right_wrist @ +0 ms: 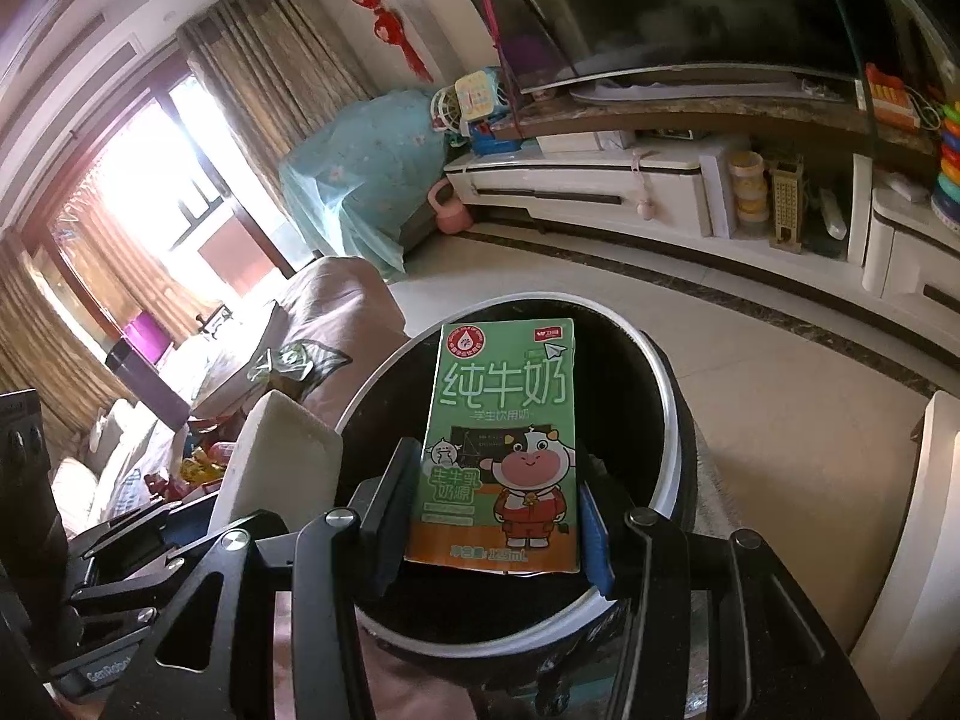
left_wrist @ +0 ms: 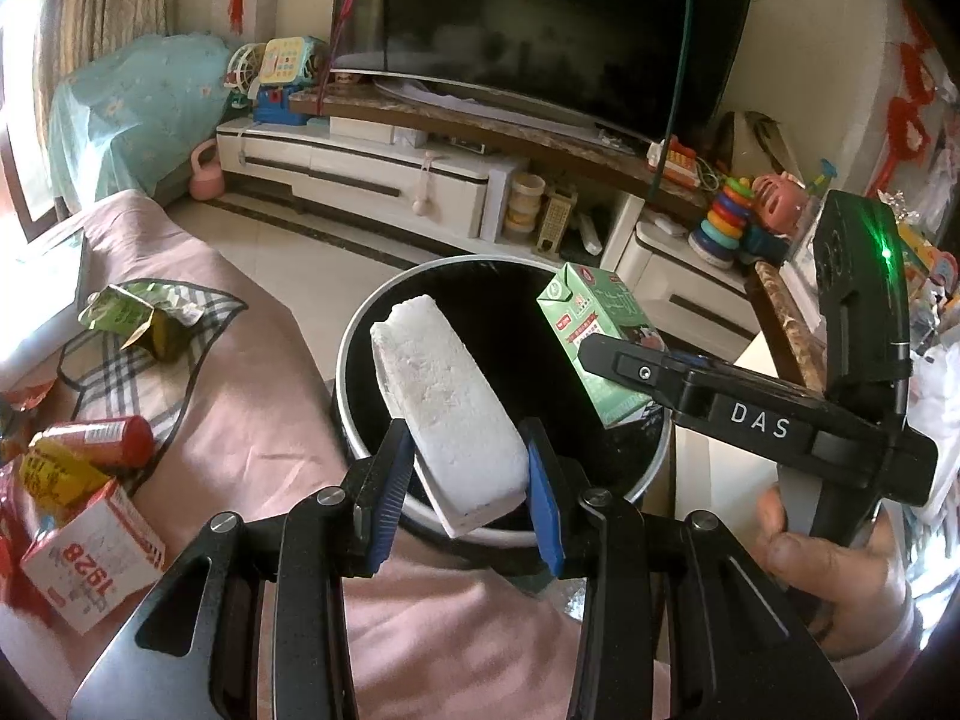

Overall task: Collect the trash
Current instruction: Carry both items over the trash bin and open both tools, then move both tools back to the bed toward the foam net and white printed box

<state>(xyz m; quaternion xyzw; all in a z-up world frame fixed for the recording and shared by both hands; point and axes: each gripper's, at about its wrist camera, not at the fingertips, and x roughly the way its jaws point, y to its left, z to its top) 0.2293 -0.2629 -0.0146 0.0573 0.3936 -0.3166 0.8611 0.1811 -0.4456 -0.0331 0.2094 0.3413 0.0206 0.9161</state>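
My left gripper point(left_wrist: 468, 480) is shut on a white foam block point(left_wrist: 444, 402) and holds it over the round black trash bin point(left_wrist: 354, 360) with a white rim. My right gripper point(right_wrist: 495, 510) is shut on a green milk carton point(right_wrist: 504, 438) and holds it over the same bin point(right_wrist: 672, 420). The carton point(left_wrist: 591, 324) and the right gripper point(left_wrist: 636, 372) show at the right of the left wrist view. The foam block point(right_wrist: 270, 462) shows at the left of the right wrist view.
More trash lies on the pink-covered sofa at the left: a crumpled green wrapper point(left_wrist: 126, 318), a red can point(left_wrist: 114, 438), a white and red box point(left_wrist: 90, 558). A TV cabinet point(left_wrist: 372, 174) with toys stands beyond the tiled floor.
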